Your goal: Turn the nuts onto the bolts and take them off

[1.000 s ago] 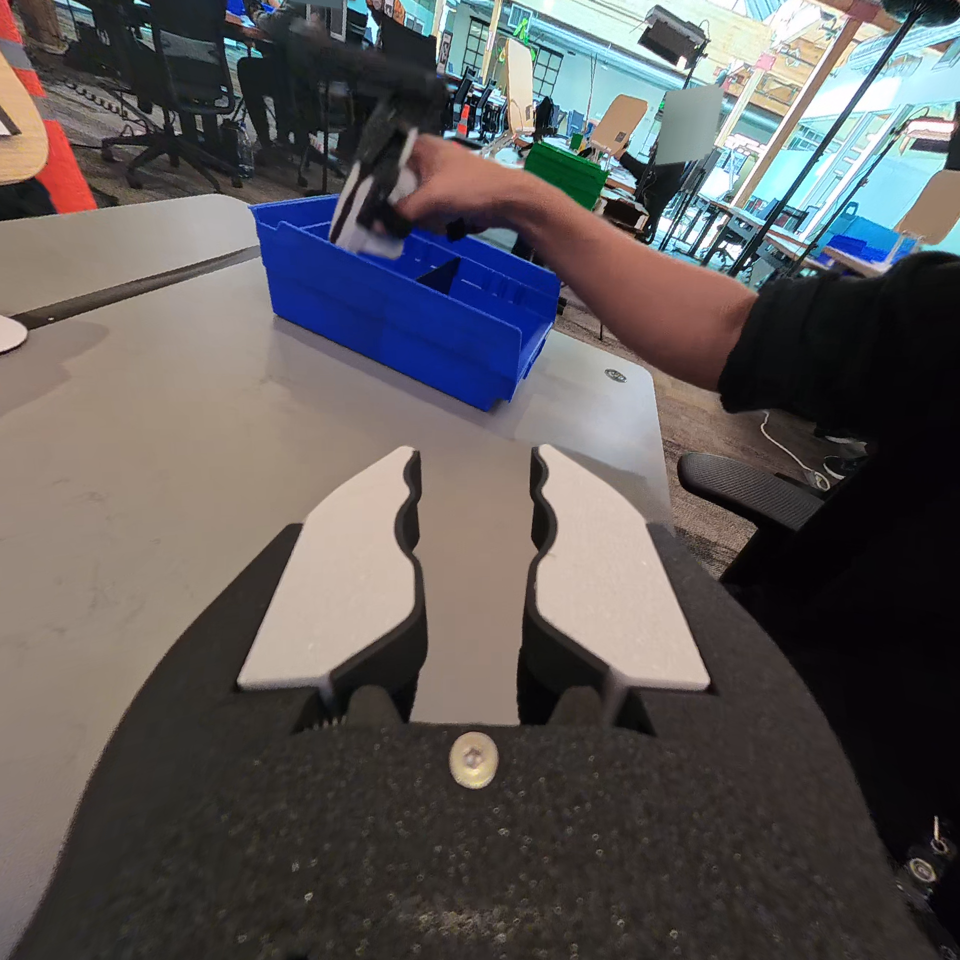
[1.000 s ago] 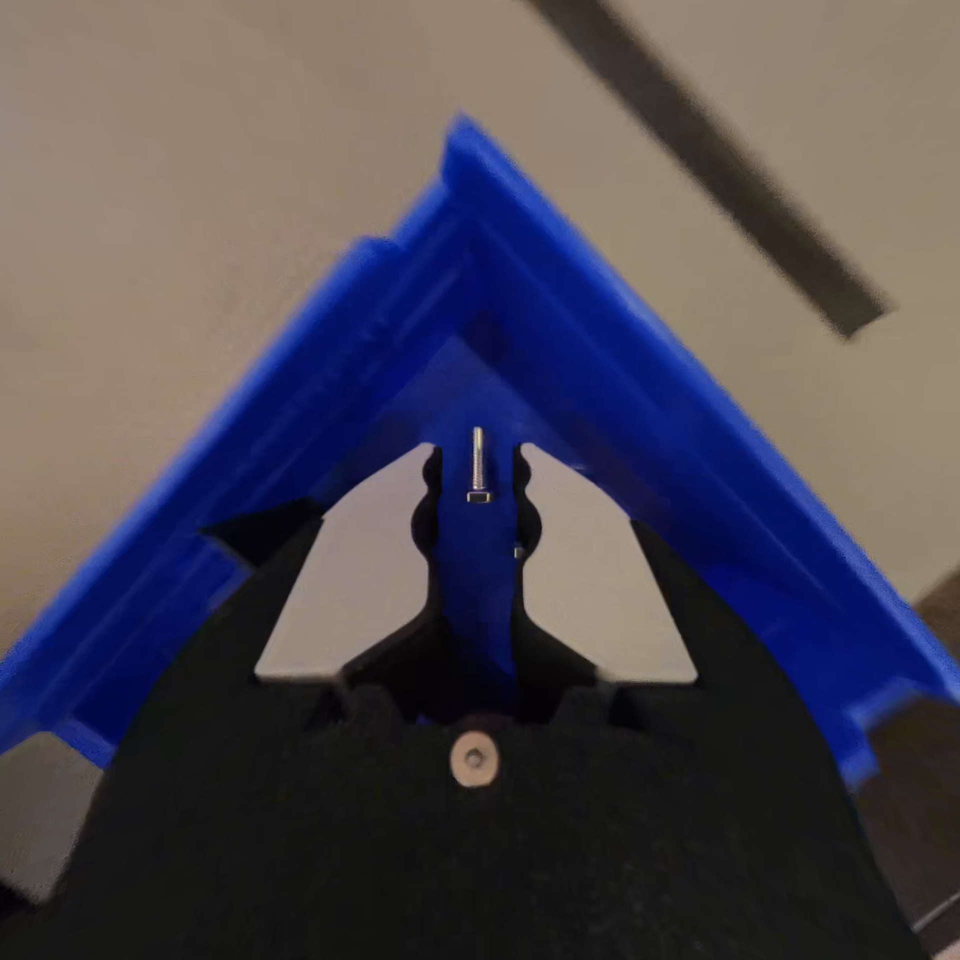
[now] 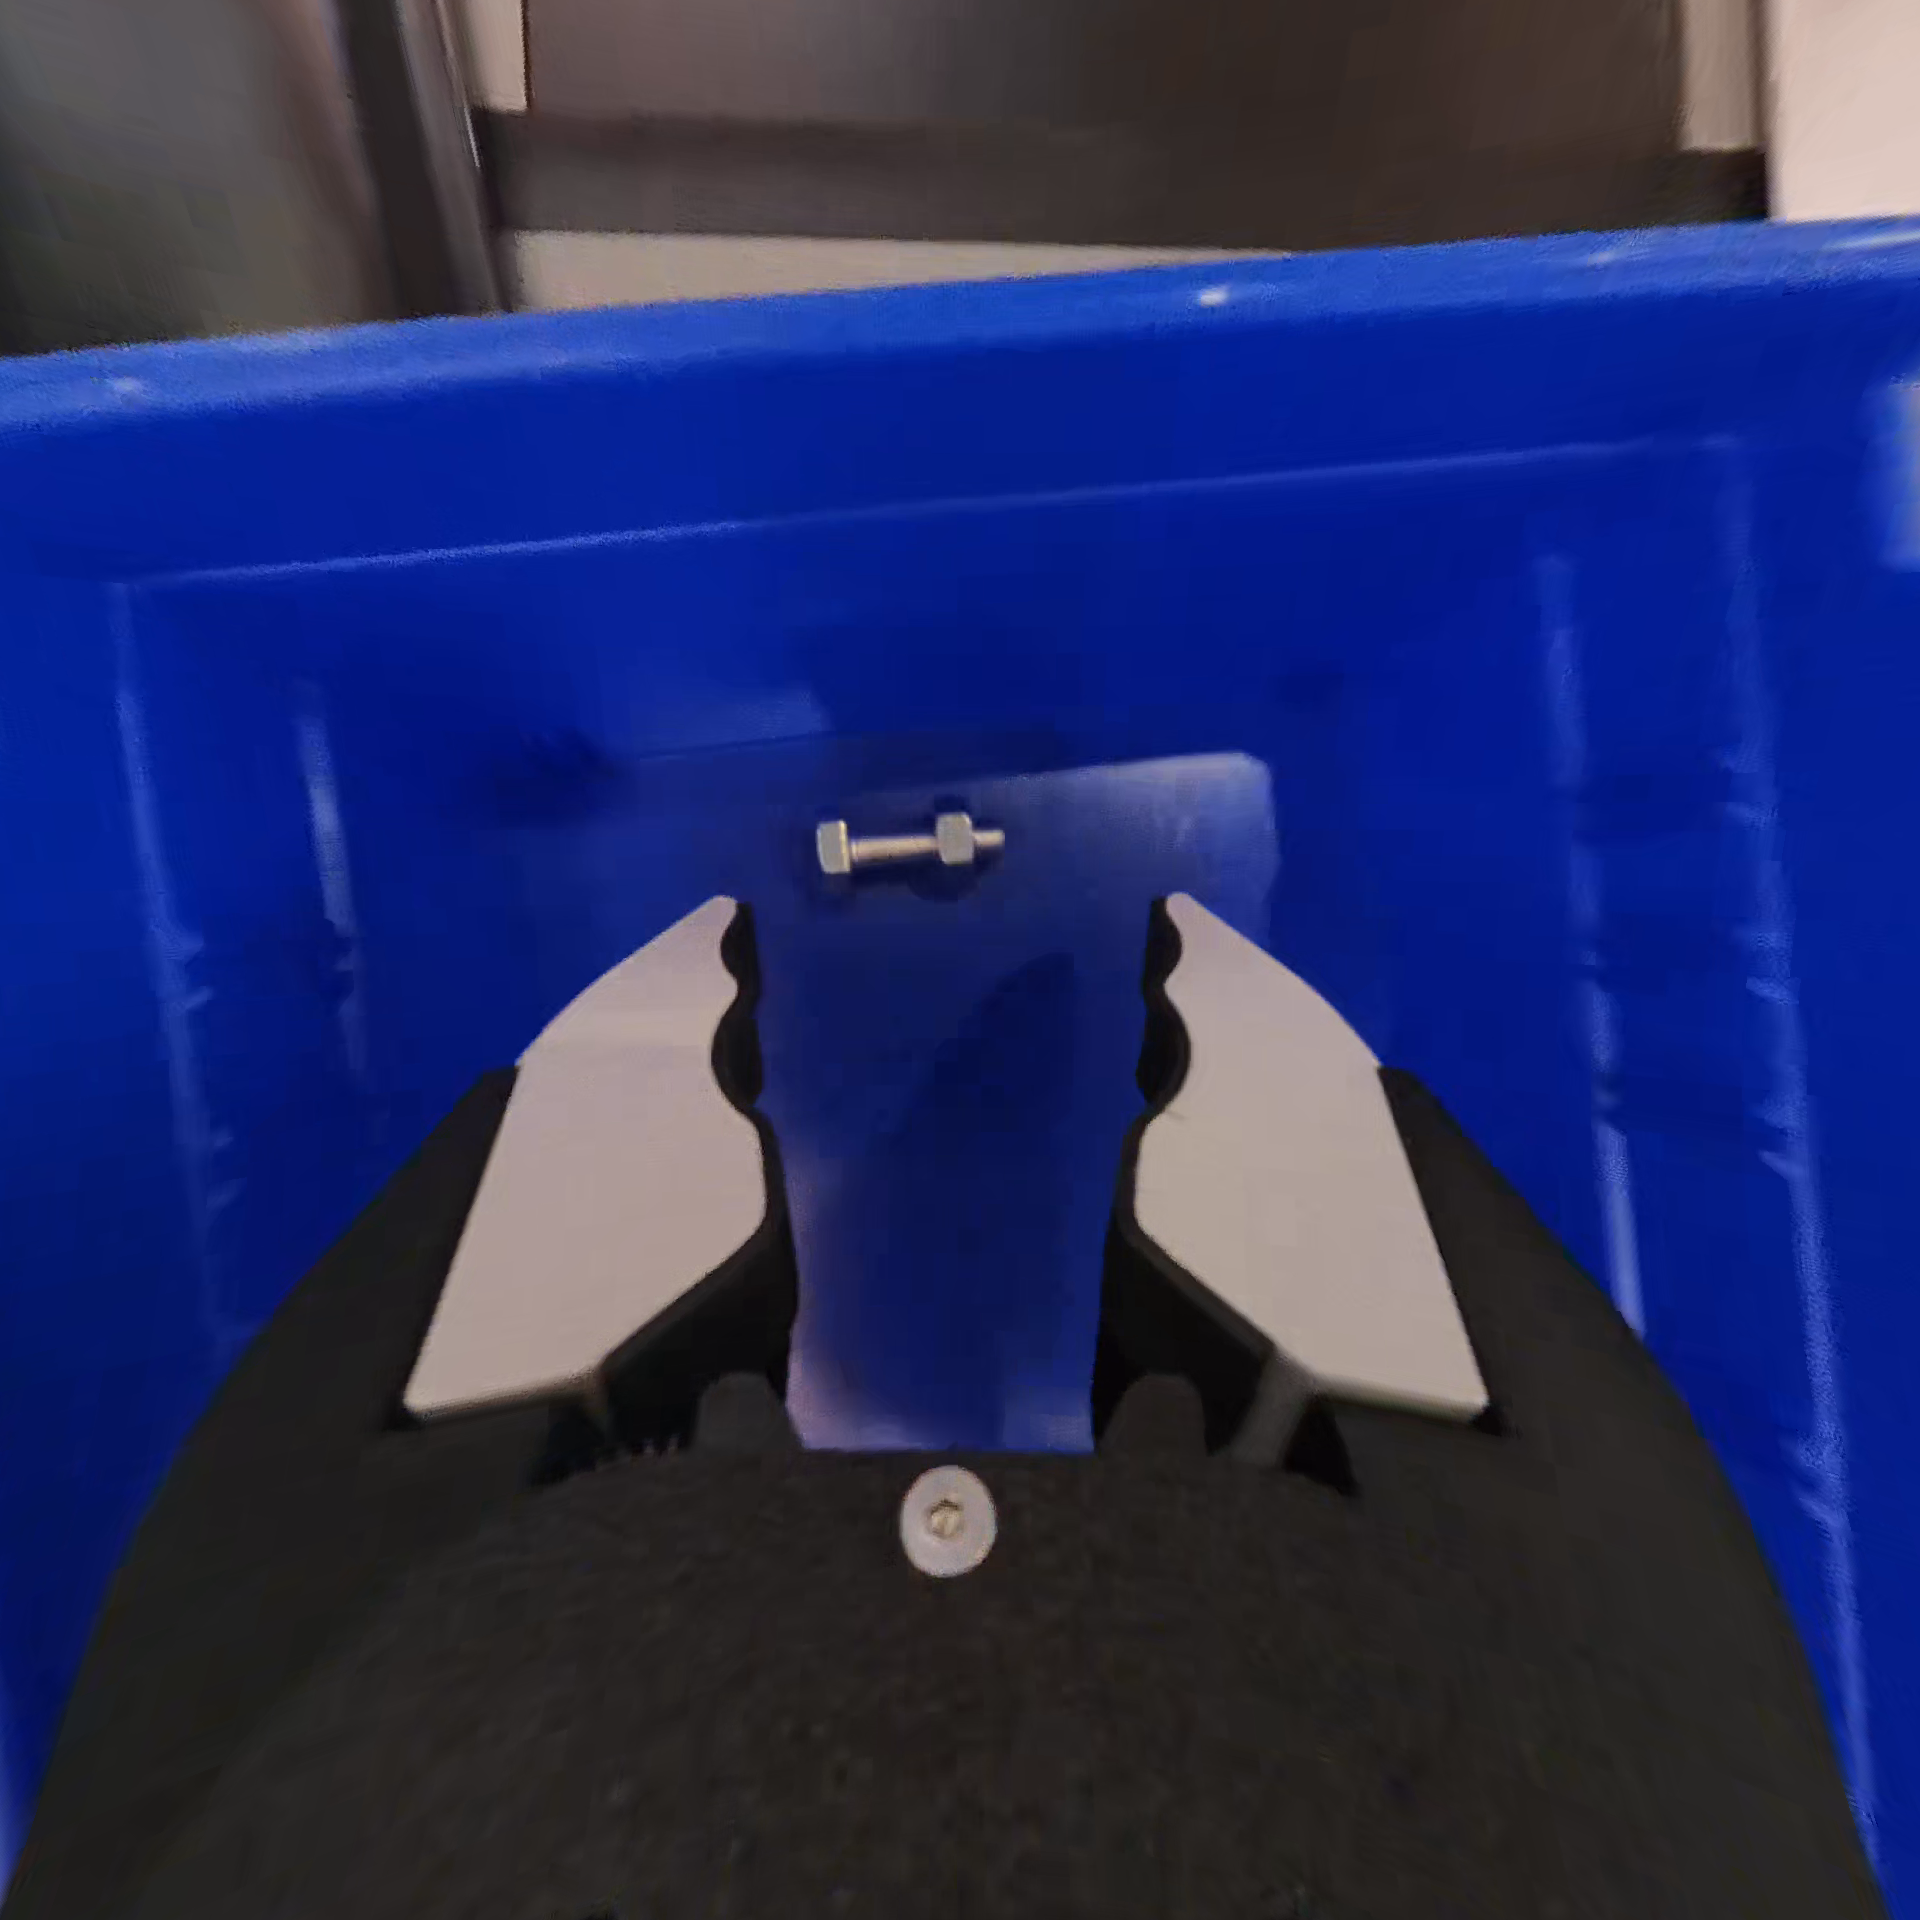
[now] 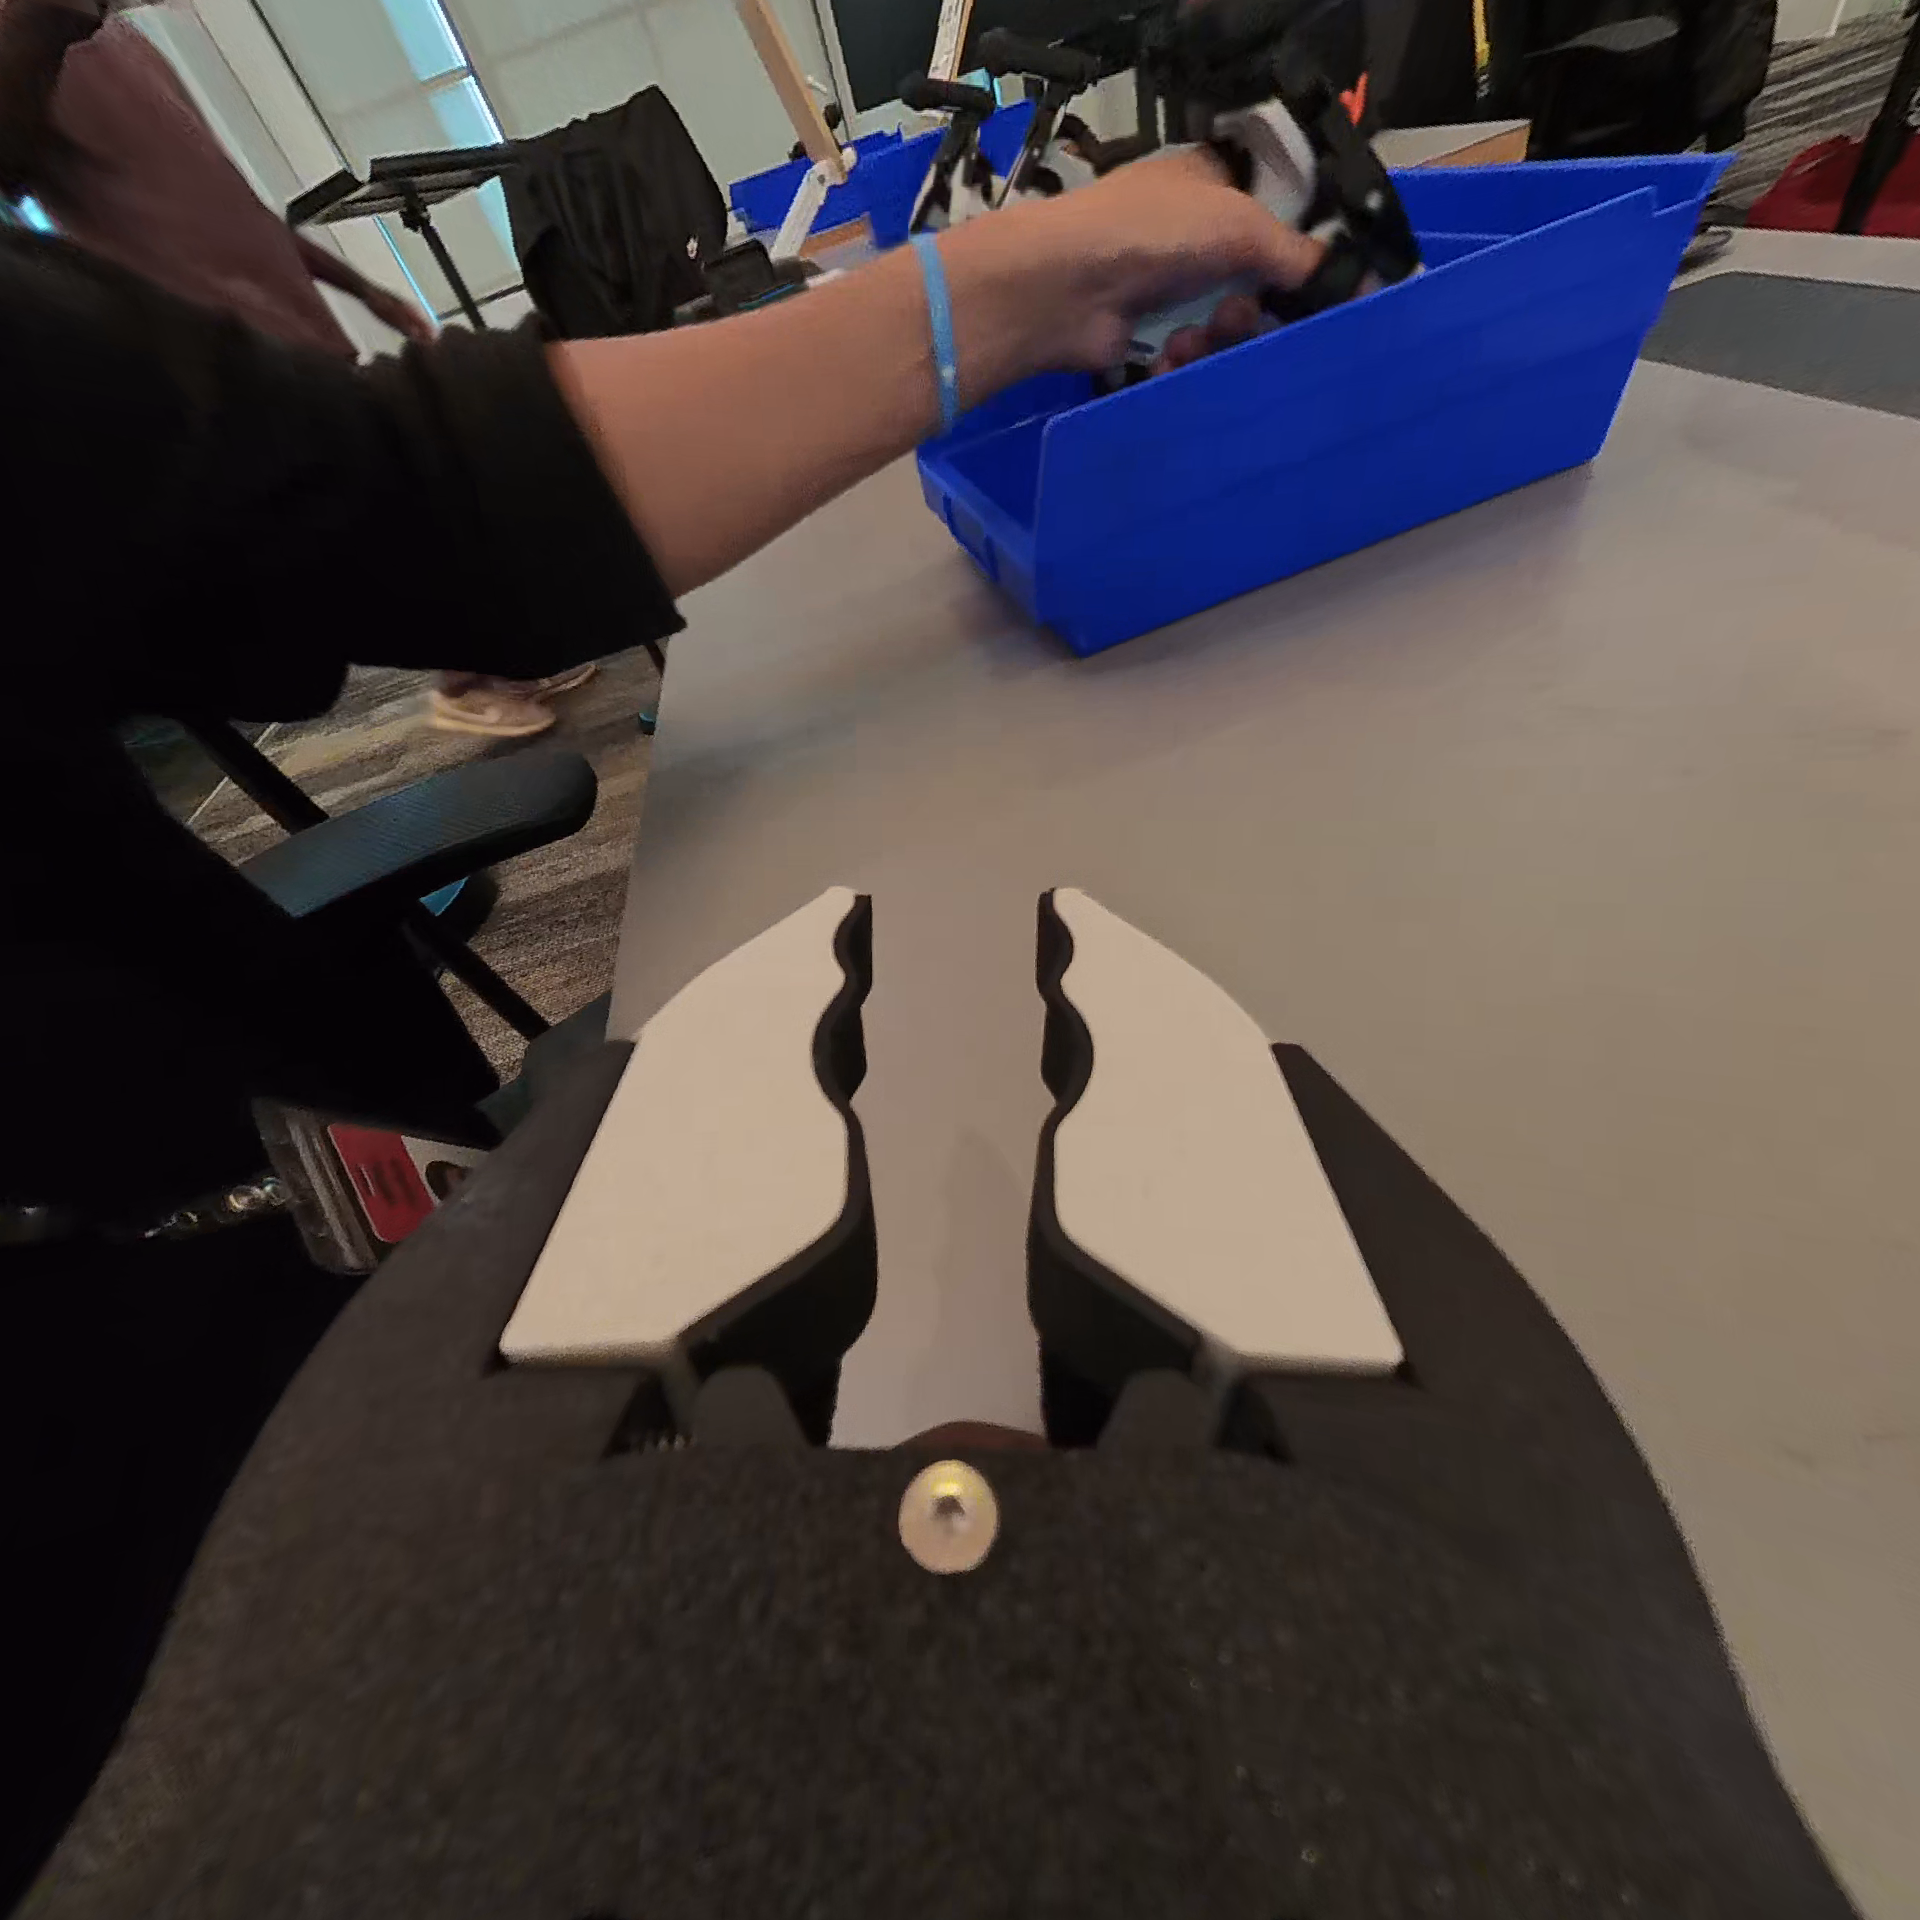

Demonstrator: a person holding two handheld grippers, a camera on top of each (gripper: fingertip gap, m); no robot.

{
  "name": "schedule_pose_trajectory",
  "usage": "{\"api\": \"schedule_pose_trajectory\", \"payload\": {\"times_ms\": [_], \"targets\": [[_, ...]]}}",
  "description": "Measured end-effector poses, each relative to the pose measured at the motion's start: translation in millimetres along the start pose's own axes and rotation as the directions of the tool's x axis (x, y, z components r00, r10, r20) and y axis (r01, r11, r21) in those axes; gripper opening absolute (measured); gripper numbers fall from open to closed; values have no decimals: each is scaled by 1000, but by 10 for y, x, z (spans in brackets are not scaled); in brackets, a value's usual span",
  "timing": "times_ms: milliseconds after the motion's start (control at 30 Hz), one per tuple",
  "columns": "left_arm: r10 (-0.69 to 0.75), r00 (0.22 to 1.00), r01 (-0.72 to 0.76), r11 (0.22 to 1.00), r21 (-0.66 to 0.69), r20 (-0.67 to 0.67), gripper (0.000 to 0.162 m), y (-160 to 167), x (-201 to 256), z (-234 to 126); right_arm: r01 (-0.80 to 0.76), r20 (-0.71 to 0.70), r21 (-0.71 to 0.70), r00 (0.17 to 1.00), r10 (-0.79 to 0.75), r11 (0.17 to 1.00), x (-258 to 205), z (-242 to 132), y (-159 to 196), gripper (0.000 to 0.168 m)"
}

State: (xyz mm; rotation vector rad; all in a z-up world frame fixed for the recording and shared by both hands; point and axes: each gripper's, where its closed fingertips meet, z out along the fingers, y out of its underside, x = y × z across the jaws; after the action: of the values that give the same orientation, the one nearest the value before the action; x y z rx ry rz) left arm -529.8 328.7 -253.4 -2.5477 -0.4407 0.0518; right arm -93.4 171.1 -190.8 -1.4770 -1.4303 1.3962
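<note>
A small silver bolt [image 3: 909, 847] with a nut [image 3: 954, 840] threaded near its end lies sideways on the floor of the blue bin [image 3: 935, 416]. My left gripper [image 3: 953, 909] is inside the bin, open and empty, its fingertips just short of the bolt on either side. My right gripper [image 4: 953, 904] is open and empty, low over the grey table [image 4: 1351, 831], well short of the bin [image 4: 1299, 468]. In the right wrist view a hand holds the left gripper [image 4: 1320, 197] down in the bin, blurred.
The bin stands at the table's far part, near its left edge. A black chair armrest [image 4: 416, 831] sticks out beside that edge. The person's black sleeve and arm [image 4: 727, 416] reach across to the bin. Chairs, stands and more blue bins are in the background. My right fingertips sit around 45 centimetres from my left ones.
My left gripper has gone from over the bare table into the bin and opened wider. My right gripper has come out of the bin and back over the table, empty.
</note>
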Motion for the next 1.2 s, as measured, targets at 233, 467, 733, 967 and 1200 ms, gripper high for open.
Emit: {"api": "schedule_pose_trajectory", "payload": {"times_ms": [233,467,733,967,1200], "targets": [[18,999,-17,1000,-13,50,51,-24,-115,339,-15,2,-3,1000,15,1000,3,-54,31,29],[252,965,-248,967,50,-80,40,93,180,46,-100,3,68,995,100,993,87,-178,-87,28],[776,566,-489,587,645,-277,40,391,1600,-1737,-252,83,215,967,239,944,384,-292,-579,45],[973,206,-541,202,817,-103,40,958,2813,-2430,-444,397,109,840,371,889,242,125,-1060,51],[997,66,-587,7,809,39,40,1278,3335,-2448,-604,626,11,625,465,797,-43,288,-1162,40]]}}
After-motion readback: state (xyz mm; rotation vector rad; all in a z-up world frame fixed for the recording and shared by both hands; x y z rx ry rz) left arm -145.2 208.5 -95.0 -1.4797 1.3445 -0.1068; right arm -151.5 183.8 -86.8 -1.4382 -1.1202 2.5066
